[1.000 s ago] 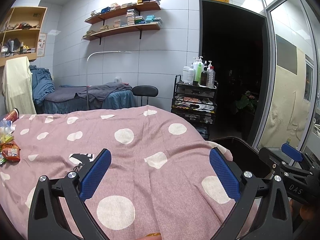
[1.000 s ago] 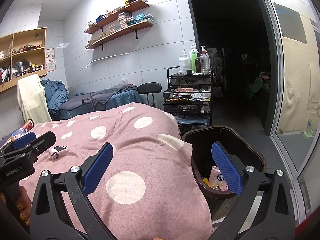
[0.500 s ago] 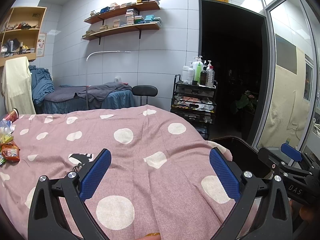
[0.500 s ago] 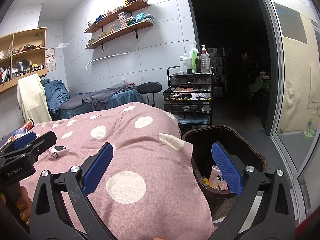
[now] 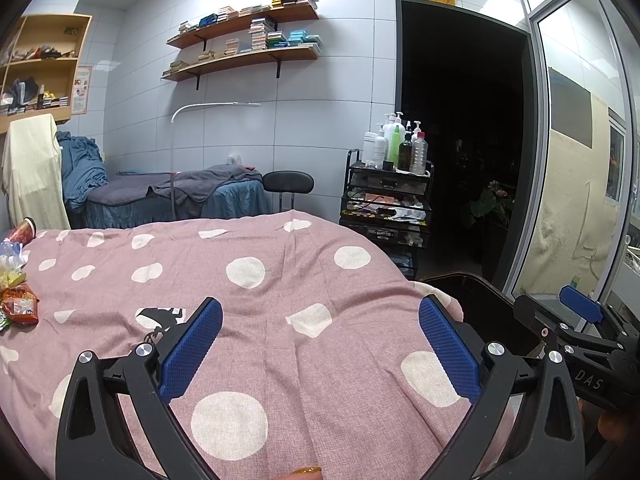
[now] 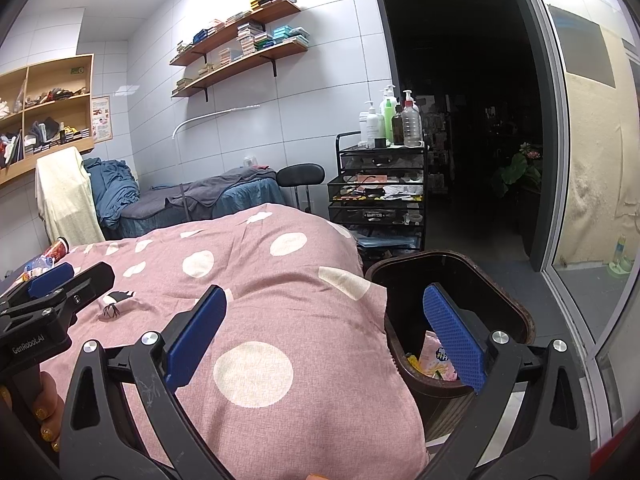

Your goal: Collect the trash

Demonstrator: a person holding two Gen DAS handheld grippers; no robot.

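A pile of snack wrappers [image 5: 18, 304] and a red paper cup [image 5: 22, 231] lie at the far left of the pink polka-dot bed cover [image 5: 256, 280]. A dark brown trash bin [image 6: 452, 280] stands at the bed's right side with wrappers [image 6: 434, 354] inside. My left gripper [image 5: 320, 350] is open and empty over the cover. My right gripper [image 6: 326, 338] is open and empty, with its right finger over the bin. Each gripper shows in the other's view: the right one in the left wrist view [image 5: 576, 320], the left one in the right wrist view [image 6: 52, 280].
A black wire cart [image 6: 378, 196] with bottles stands beyond the bed, beside a dark doorway [image 6: 460, 120]. A black stool [image 5: 288, 182] and a blue massage bed [image 5: 172, 196] sit by the back wall. A glass door [image 6: 592, 160] is on the right.
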